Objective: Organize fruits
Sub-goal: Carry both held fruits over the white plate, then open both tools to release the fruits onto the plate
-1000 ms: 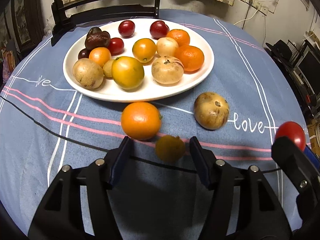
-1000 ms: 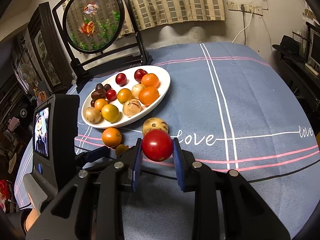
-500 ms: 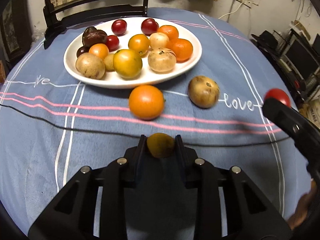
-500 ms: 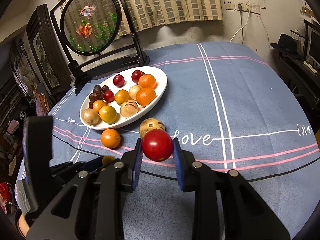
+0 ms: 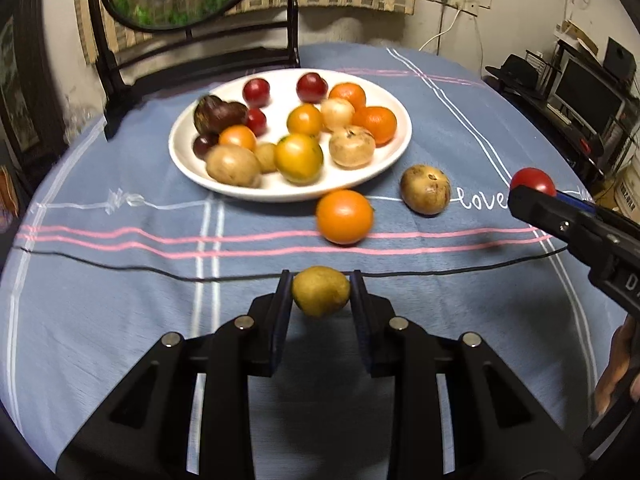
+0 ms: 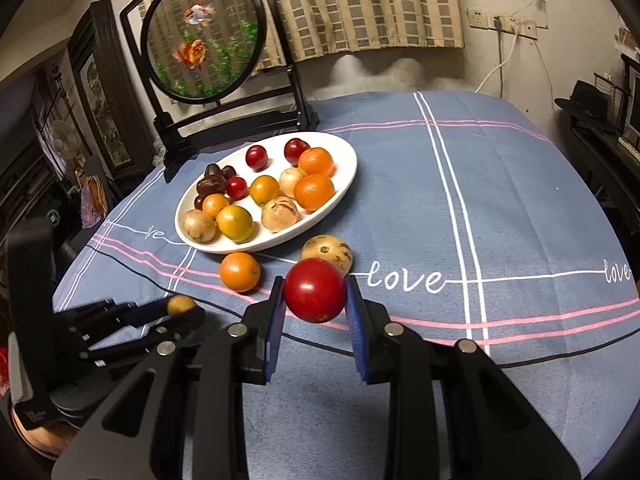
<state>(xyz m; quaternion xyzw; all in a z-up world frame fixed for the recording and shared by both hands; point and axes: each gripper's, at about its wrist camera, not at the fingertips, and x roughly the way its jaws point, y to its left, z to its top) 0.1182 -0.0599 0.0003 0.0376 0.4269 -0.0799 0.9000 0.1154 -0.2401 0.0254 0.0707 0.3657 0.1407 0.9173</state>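
My left gripper (image 5: 321, 285) is shut on a small yellow-green fruit (image 5: 321, 290) and holds it above the blue tablecloth; both also show in the right wrist view (image 6: 182, 305). My right gripper (image 6: 315, 294) is shut on a red tomato (image 6: 315, 290), raised over the cloth; the tomato shows at the right of the left wrist view (image 5: 532, 181). A white plate (image 5: 384, 162) with several fruits sits beyond. An orange (image 5: 345, 216) and a brown speckled fruit (image 5: 425, 189) lie on the cloth in front of the plate.
A round fish-painting screen on a black stand (image 6: 204, 36) stands behind the plate (image 6: 348, 174). The blue tablecloth (image 6: 500, 208) has white and pink lines and "love" lettering. A dark shelf with a hat (image 6: 592, 104) is off the table's right side.
My left gripper closed on the small yellow-green fruit and lifted it off the cloth, pulling back from the plate. My right gripper kept holding the tomato and rose slightly.
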